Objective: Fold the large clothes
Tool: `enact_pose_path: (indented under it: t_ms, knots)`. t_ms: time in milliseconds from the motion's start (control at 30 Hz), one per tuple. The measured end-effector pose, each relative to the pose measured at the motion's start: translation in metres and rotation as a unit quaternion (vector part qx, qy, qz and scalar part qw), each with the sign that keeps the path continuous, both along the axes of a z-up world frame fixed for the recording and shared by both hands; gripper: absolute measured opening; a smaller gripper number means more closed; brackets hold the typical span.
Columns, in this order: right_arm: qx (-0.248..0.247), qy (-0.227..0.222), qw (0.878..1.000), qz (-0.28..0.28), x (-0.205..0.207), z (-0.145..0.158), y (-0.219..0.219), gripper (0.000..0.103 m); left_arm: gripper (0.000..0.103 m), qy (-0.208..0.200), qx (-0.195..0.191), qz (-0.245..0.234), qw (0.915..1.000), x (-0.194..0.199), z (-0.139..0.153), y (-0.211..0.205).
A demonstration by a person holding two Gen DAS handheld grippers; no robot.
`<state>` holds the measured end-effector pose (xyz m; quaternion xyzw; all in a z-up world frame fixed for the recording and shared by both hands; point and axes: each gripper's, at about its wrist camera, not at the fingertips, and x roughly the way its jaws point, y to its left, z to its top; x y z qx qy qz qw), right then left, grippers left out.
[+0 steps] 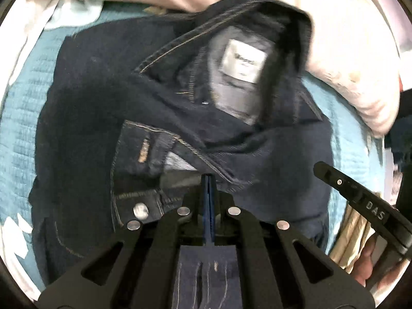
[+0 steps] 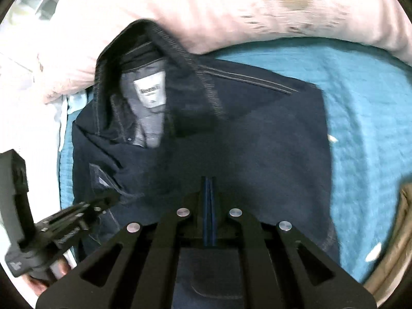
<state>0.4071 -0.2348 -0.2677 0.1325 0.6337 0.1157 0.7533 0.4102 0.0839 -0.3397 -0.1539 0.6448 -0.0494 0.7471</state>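
A teal bedspread point(image 2: 360, 97) covers the bed, and a pale pink pillow point(image 2: 231, 13) lies along its far side. On the bedspread rest the dark jeans point(image 2: 257, 141), already brought into a compact, roughly square bundle; the waistband stands up at the far edge, against the pillow, and shows the white label point(image 2: 150, 91) inside. In the left wrist view the metal button point(image 1: 140, 209) and the fly seams lie just in front of the left gripper point(image 1: 209, 193). Its fingers are pressed together, and a strip of denim seems to pass under them, but I cannot tell if they really pinch it. The right gripper point(image 2: 209, 193) also has its fingers pressed together, above flat denim, with nothing visibly between them. I judge that the main folds are done and that the raised waistband and the loose flap near the button remain to be flattened. On the right side the bedspread is open and gives room for moving; on the far side the pillow touches the bundle, and a beige cloth point(image 2: 396, 244) lies near the right corner.
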Motion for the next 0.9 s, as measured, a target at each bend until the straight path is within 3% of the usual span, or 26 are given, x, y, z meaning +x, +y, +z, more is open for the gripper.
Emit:
enact_pose_path:
  t_ms: [100, 200, 267, 400, 533, 767, 900]
  knots:
    - [-0.004, 0.014, 1.0, 0.004, 0.01, -0.018, 0.019, 0.002, 0.004, 0.023, 0.037, 0.018, 0.9989, 0.008, -0.024, 0.008]
    - [-0.043, 0.032, 0.998, 0.013, 0.018, -0.044, 0.028, 0.0, 0.003, 0.015, 0.006, 0.026, 0.9995, 0.007, -0.03, 0.019]
    - [-0.029, 0.029, 0.999, 0.012, 0.017, -0.046, 0.021, 0.0, 0.003, 0.014, -0.007, 0.018, 0.9997, 0.008, -0.031, 0.024]
    - [-0.078, 0.016, 0.997, -0.02, 0.024, -0.039, -0.013, 0.0, 0.003, 0.015, -0.021, 0.02, 0.9995, 0.005, -0.029, 0.038]
    - [-0.12, 0.017, 0.991, -0.049, 0.025, -0.043, -0.051, 0.0, 0.003, 0.005, -0.003, 0.003, 1.0, 0.002, -0.029, 0.032]
    - [-0.107, 0.007, 0.992, -0.06, 0.016, -0.065, -0.066, 0.0, 0.003, -0.001, 0.01, -0.006, 0.9999, 0.006, -0.034, 0.023]
    - [-0.11, 0.014, 0.992, -0.066, 0.016, -0.06, -0.065, 0.0, 0.003, 0.003, 0.008, 0.003, 1.0, 0.005, -0.035, 0.019]
